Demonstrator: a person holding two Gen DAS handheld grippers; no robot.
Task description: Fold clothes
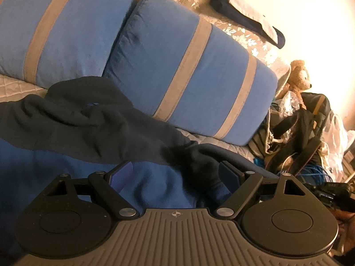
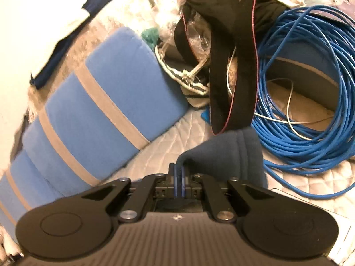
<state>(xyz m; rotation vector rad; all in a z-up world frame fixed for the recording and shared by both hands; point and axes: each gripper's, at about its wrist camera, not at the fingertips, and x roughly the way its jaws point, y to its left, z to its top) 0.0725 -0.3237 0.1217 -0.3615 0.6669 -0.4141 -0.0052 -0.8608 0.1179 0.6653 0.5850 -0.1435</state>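
A dark navy and blue fleece garment (image 1: 93,133) lies rumpled on the quilted bed cover (image 1: 13,86). My left gripper (image 1: 175,175) hovers just over it, open, with nothing between its blue pads; the fabric lies beneath the fingers. In the right wrist view, my right gripper (image 2: 179,173) is shut on a fold of the navy sleeve cuff (image 2: 230,153), which drapes up and to the right from the fingertips, lifted above the bed cover (image 2: 177,133).
Two blue cushions with grey stripes (image 1: 190,71) lean behind the garment. A coil of blue cable (image 2: 310,102), black straps (image 2: 233,66), bags and a teddy bear (image 1: 297,73) crowd the right side. A dark cloth (image 1: 235,11) hangs on the lace-covered backrest.
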